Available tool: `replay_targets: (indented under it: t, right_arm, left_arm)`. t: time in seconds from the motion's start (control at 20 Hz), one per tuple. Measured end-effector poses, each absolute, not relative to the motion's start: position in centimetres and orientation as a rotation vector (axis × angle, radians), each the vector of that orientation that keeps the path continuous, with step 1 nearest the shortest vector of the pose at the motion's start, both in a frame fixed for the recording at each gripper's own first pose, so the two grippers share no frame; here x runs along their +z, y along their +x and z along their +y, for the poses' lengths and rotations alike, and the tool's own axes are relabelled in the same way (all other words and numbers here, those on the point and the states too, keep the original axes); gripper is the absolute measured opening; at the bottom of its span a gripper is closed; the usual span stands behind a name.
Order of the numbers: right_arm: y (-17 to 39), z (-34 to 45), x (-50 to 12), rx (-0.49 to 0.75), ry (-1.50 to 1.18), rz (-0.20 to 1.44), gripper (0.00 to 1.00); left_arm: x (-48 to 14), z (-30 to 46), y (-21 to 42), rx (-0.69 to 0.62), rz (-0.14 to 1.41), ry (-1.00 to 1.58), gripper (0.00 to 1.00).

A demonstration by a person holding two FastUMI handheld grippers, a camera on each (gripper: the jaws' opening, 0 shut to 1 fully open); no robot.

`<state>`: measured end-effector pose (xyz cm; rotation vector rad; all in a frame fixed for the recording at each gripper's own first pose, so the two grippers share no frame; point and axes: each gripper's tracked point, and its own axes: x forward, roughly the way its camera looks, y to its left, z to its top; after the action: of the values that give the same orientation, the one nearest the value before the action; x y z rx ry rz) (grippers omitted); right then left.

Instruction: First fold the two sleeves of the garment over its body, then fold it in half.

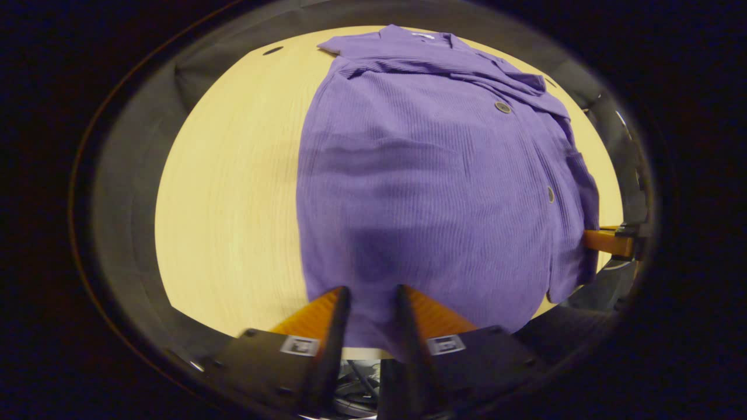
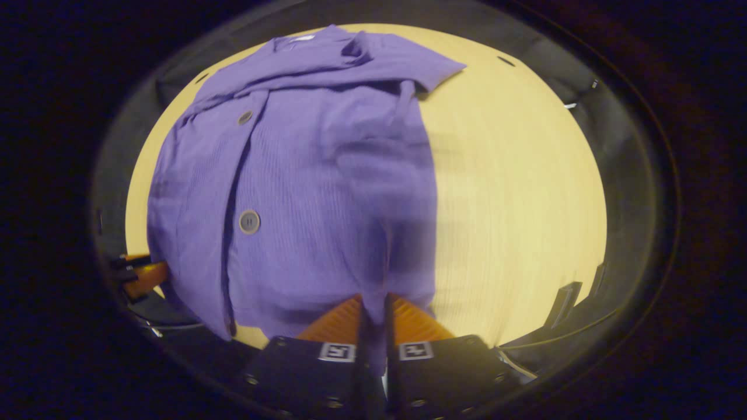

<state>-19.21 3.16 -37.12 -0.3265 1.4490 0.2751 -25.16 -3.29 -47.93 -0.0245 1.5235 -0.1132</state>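
Purple ribbed shirt (image 1: 432,192) spread over a pale wooden table (image 1: 233,192), collar toward the far edge, hem hanging at the near edge. Sleeves already folded in across the body near the collar, forming a band of doubled cloth there. Two buttons (image 1: 502,107) visible down the front strip in the left gripper view, the same strip seen on the opposite side in the right gripper view.

Left gripper (image 1: 373,303) at the near edge, at one corner of the hem — fingers a narrow gap apart with purple cloth running down between them. Cloth seems pinched there, though whether both fingers truly press on it cannot be told from this angle. Dark shadow on the cloth just ahead of the fingertips.

Right gripper (image 2: 373,309) at the other hem corner, also at the near edge — jaws almost together, a thin fold of the shirt caught between them and trailing down past the fingertips. Bare table beyond the shirt's side edge, on the right of that view.

Each gripper also seen far off from the other's camera, low beside the shirt's hem at the table's near edge. Dark booth cloth (image 1: 134,175) around the table on all sides.
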Motion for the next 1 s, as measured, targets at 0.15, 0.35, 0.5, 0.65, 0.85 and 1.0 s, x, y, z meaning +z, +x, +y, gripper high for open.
replay_targets:
  t: [0.15,0.35,0.5,0.65,0.85,1.0]
  right_arm:
    - [-19.7,2.9,-37.0,0.295,-0.327,1.49,0.1]
    - [-19.4,3.4,-36.8,0.285,-0.246,1.501,0.1]
    - [-19.0,4.4,-35.9,0.28,-0.153,1.496,0.09]
    - [-17.6,5.5,-34.1,0.281,-0.089,1.454,0.09]
    - [-15.3,7.9,-31.7,0.305,-0.013,1.401,0.09]
    - [-12.8,10.0,-30.0,0.331,0.018,1.349,0.09]
  left_arm:
    - [-47.9,-3.5,-25.4,-0.118,1.532,-0.03,0.07]
    - [-47.8,-3.5,-24.8,-0.132,1.491,-0.013,0.07]
    - [-47.1,-2.7,-23.4,-0.11,1.443,-0.014,0.07]
    - [-45.6,-2.8,-21.7,-0.104,1.41,-0.048,0.07]
    - [-43.4,-3.2,-17.8,-0.118,1.341,-0.059,0.07]
    - [-41.5,-3.7,-14.0,-0.135,1.275,-0.066,0.06]
